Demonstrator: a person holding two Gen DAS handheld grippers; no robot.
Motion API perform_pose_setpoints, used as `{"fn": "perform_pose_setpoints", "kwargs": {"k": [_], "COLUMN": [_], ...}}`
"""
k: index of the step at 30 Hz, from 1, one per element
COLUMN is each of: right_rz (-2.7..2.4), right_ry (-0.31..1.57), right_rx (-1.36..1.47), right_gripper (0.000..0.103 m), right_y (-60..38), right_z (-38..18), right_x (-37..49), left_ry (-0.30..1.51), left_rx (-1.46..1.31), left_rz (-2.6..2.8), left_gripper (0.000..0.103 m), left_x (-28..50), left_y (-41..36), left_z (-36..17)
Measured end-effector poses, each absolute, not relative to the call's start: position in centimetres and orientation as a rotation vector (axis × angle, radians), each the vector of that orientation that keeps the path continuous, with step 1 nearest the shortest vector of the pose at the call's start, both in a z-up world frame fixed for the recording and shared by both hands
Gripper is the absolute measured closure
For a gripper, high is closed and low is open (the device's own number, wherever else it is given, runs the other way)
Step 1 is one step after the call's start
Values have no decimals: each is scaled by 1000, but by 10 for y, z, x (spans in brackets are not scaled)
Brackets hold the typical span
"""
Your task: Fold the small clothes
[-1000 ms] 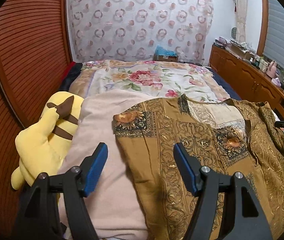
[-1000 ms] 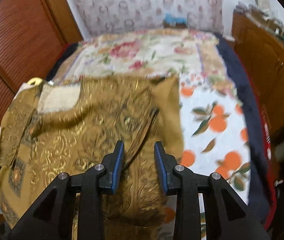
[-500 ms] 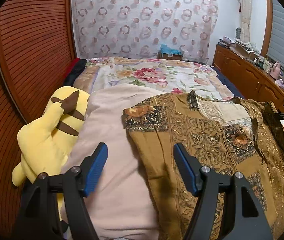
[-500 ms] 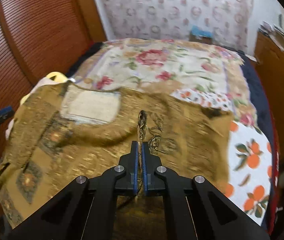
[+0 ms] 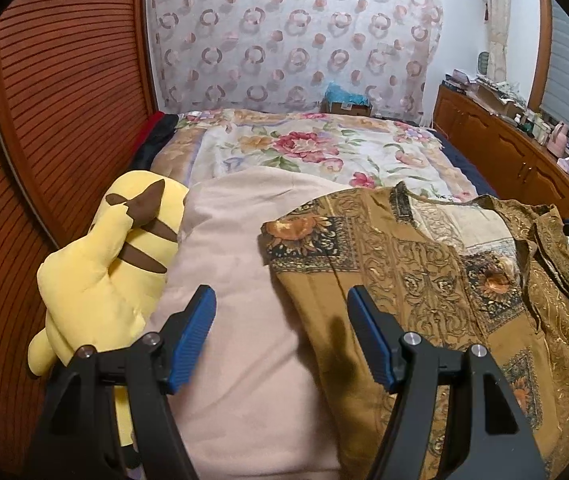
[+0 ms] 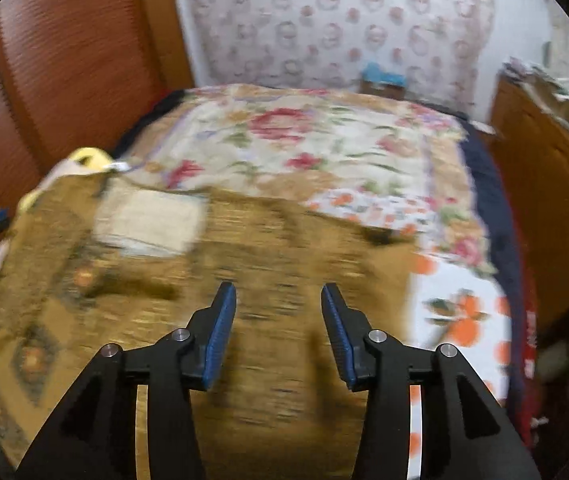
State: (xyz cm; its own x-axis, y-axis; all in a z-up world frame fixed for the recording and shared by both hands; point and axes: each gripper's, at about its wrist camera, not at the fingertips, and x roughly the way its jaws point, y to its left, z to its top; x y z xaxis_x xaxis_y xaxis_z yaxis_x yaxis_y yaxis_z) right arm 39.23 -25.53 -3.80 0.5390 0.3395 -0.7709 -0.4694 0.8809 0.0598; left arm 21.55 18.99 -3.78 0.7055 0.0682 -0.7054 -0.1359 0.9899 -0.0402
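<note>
So left wrist: our left gripper point(image 5: 280, 312) was spread wide over the pink blanket point(image 5: 236, 320), brown shirt point(image 5: 424, 280) just beside | right wrist: our right gripper point(image 6: 278, 308) gaped, nothing pinched, over that blurry shirt point(image 6: 244, 260).

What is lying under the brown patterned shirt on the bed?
The shirt lies partly on a pale pink blanket, and its far side on an orange-print sheet. Whatever is beneath its middle is covered.
</note>
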Motion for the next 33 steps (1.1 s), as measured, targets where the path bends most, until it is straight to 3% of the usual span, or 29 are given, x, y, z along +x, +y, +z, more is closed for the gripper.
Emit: {"fn": "perform_pose_setpoints", "kwargs": {"k": [9, 18, 20, 33], "right_rz": [321, 314, 310, 313], "right_ry": [922, 896, 879, 880], "right_rx": [-109, -122, -138, -136], "right_gripper": [58, 51, 49, 48], "right_y": [-314, -311, -309, -309], "right_z": [-68, -77, -78, -79], "right_x": [418, 420, 418, 418], "left_ry": [843, 848, 856, 916], "left_rx": [-115, -109, -114, -223], "left_rz": [98, 53, 47, -40], "left_gripper": [35, 35, 40, 41], "left_x": [236, 253, 257, 278], "left_y": [195, 192, 194, 198], "left_z": [-51, -48, -49, -58]}}
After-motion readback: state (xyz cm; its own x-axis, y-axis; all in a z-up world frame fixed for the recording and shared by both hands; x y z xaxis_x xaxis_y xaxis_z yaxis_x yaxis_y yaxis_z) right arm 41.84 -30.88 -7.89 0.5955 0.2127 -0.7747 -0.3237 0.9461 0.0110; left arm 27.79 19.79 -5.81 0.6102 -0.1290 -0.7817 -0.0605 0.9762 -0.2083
